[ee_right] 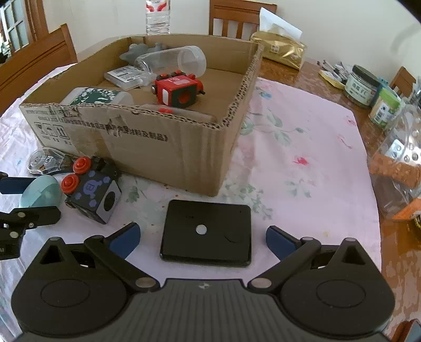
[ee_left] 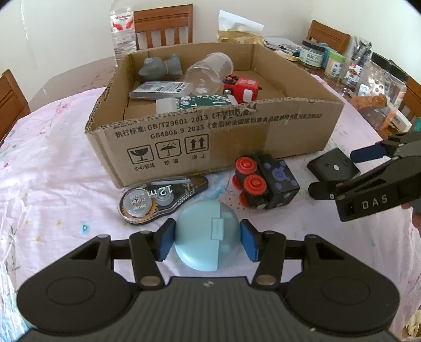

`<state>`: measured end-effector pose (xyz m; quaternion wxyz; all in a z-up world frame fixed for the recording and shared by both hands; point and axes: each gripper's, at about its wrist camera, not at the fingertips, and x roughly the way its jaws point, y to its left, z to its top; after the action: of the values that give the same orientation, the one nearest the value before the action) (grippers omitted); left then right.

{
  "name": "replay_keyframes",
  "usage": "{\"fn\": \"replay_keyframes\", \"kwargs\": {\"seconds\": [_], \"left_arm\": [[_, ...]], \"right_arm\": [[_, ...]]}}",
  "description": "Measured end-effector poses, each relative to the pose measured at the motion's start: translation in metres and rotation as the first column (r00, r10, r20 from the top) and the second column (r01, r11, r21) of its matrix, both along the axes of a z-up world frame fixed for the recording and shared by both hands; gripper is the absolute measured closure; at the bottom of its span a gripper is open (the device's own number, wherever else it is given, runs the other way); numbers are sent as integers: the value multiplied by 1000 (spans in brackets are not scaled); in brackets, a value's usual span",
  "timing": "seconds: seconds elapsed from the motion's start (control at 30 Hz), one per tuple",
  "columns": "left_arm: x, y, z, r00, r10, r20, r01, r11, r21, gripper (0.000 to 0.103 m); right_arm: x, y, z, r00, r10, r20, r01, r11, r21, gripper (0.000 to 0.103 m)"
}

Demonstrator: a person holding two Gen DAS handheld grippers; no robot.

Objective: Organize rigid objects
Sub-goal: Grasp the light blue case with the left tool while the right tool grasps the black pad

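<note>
A cardboard box stands on the table and holds a red toy cube, a clear jar, a grey figure and small packs. In front of it lie a black toy cube with red knobs, a correction tape dispenser, a light blue round case and a flat black device. My left gripper has its blue pads touching both sides of the blue case. My right gripper is open, with its fingers on either side of the black device, apart from it.
Jars and tins crowd the right table edge, with a clear plastic container near my right gripper. A gold tissue pack, a water bottle and wooden chairs stand behind the box. A pink floral cloth covers the table.
</note>
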<state>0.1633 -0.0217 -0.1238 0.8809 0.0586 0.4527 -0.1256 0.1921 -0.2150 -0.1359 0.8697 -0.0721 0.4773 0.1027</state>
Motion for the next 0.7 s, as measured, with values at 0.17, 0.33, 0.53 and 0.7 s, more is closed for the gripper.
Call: {"fn": "replay_keyframes", "kwargs": {"seconds": [0.17, 0.33, 0.53, 0.7], "left_arm": [[0, -2, 0, 1000, 17, 2, -17, 1000, 2, 50], [0, -4, -1, 1000, 19, 8, -19, 1000, 7, 47], [3, -4, -1, 1000, 10, 4, -10, 1000, 5, 48], [5, -4, 1, 1000, -11, -14, 11, 1000, 10, 51]], "right_arm": [[-1, 2, 4, 1000, 6, 10, -6, 1000, 1, 15], [-1, -1, 5, 1000, -3, 9, 3, 1000, 2, 20], [-2, -2, 5, 1000, -19, 12, 19, 1000, 0, 25], [-2, 1, 8, 1000, -9, 8, 9, 1000, -21, 29]]}}
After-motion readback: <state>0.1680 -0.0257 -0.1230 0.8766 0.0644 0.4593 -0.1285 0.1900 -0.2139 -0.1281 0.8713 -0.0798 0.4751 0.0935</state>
